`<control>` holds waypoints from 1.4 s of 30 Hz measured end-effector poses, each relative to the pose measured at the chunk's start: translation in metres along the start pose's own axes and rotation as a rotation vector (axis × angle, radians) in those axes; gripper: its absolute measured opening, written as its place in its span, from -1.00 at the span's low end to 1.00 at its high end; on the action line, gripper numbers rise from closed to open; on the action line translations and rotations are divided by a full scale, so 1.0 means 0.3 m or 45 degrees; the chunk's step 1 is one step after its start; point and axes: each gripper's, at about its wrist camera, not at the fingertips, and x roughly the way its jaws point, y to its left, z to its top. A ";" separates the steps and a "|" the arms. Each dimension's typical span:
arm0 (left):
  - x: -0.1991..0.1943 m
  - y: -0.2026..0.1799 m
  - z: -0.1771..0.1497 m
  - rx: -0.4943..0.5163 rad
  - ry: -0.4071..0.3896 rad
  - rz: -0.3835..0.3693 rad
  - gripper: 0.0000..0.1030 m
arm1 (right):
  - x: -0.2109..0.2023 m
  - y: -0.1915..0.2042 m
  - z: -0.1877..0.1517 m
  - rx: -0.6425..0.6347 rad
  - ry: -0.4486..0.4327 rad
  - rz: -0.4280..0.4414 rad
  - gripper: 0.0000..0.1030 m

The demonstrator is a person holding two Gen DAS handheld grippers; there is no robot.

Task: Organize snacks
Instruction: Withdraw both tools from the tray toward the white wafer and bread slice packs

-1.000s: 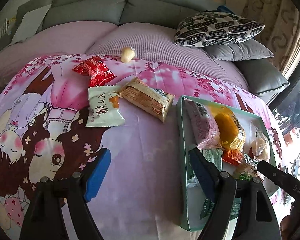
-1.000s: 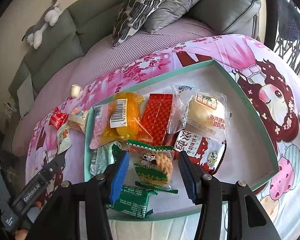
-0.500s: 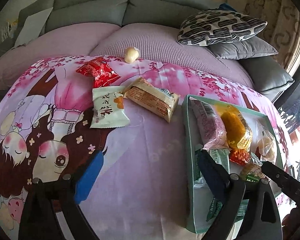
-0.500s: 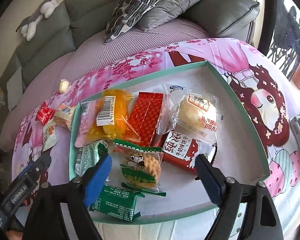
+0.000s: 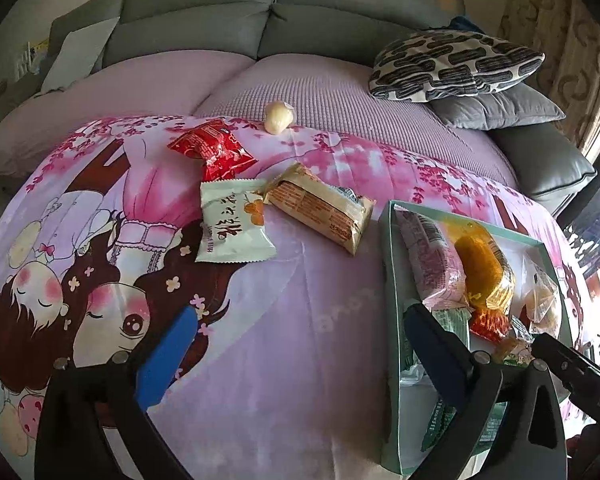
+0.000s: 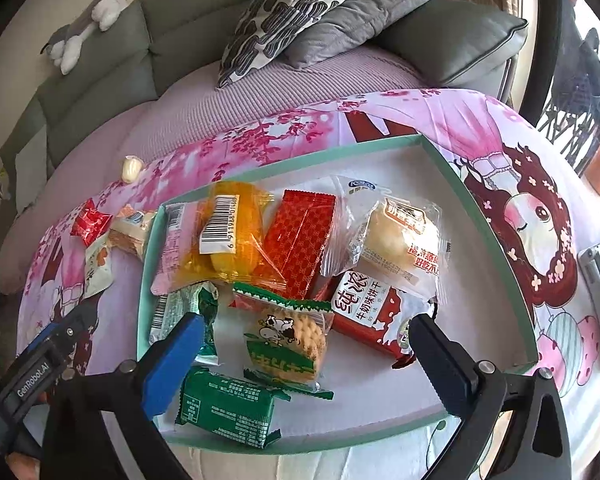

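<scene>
lot: snacks, partly sorted, on a cartoon-print cloth [image 5: 260, 340] spread over a sofa seat. item one, shallow green-rimmed box [image 6: 496, 240], the collecting place: holds about eight packets laid flat and overlapping, among them an orange pack [image 6: 232, 236], a red foil pack [image 6: 300, 240], a bun in clear wrap [image 6: 396, 236], a cow-print biscuit pack [image 6: 288, 340] and a dark green pack [image 6: 228, 404] nearest the front rim. item two, strays still on the cloth, well apart from the box: red packet [image 5: 212, 152], white packet [image 5: 232, 224], tan bar [image 5: 320, 208] just beside the box corner, and a small pale sweet [image 5: 278, 117] at the cloth's far edge. tools: right gripper [image 6: 300, 352], jaws opening, hanging over the biscuit pack, pads clear of it, apparently so the pack rests inside the box. left gripper [image 5: 300, 348], jaws opening over bare cloth, nothing between them, likely readied for the strays.
</scene>
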 end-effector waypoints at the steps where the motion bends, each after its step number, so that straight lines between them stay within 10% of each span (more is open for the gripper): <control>1: 0.000 0.001 0.001 -0.003 0.000 0.000 1.00 | 0.001 0.001 0.000 0.000 0.002 0.001 1.00; 27: -0.096 0.266 0.070 -0.262 -0.208 0.071 1.00 | -0.026 0.241 -0.022 -0.229 -0.094 0.084 1.00; 42: 0.090 0.345 0.248 -0.235 0.050 0.007 1.00 | 0.071 0.504 0.224 -0.494 -0.030 0.172 1.00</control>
